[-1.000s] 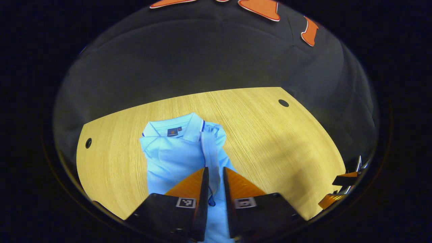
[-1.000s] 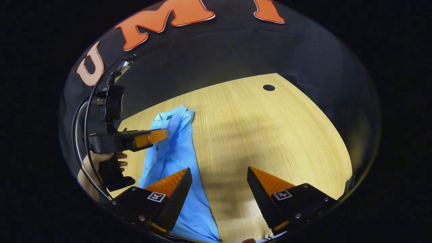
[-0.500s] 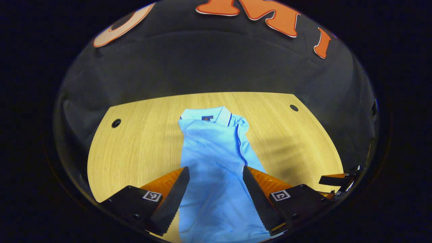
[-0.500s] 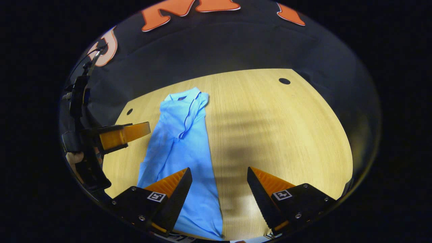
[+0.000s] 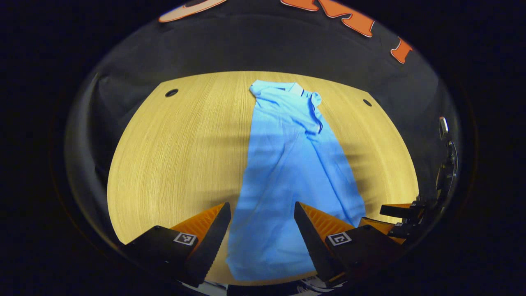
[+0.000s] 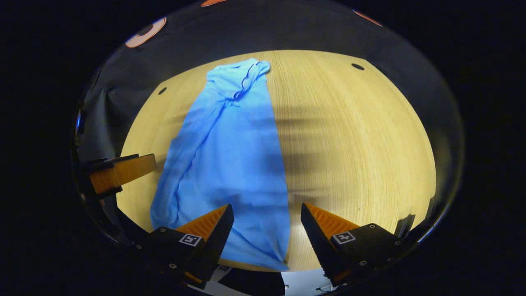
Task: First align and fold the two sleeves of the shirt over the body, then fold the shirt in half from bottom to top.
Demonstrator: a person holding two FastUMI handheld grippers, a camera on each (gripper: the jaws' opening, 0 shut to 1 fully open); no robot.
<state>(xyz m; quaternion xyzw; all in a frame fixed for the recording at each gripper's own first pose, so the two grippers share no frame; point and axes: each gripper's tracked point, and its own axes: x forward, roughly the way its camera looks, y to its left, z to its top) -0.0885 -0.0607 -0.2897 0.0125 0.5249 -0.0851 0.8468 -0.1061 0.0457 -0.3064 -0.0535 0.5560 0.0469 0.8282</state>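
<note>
A light blue polo shirt (image 5: pixel 287 172) lies lengthwise on the wooden table (image 5: pixel 176 156), collar at the far end, both sleeves folded in over the body. My left gripper (image 5: pixel 262 209) hangs open above the shirt's near half, with nothing between its fingers. In the right gripper view the same shirt (image 6: pixel 234 152) stretches from the far edge to the near edge. My right gripper (image 6: pixel 266 211) is open above the hem's right part, holding nothing. The left gripper (image 6: pixel 119 172) shows at the left edge of that view; the right gripper (image 5: pixel 398 213) shows at the right of the left gripper view.
The table has small round holes near its far corners (image 5: pixel 171 93) (image 5: pixel 367 102) (image 6: pixel 357 66). Bare wood lies to the left of the shirt (image 5: pixel 164 164) and to its right (image 6: pixel 353 144). The black cloth wall surrounds the table.
My left gripper let go of the sleeve and opened. Both grippers drew back toward the near edge, so the whole shirt now shows. The right gripper stayed open.
</note>
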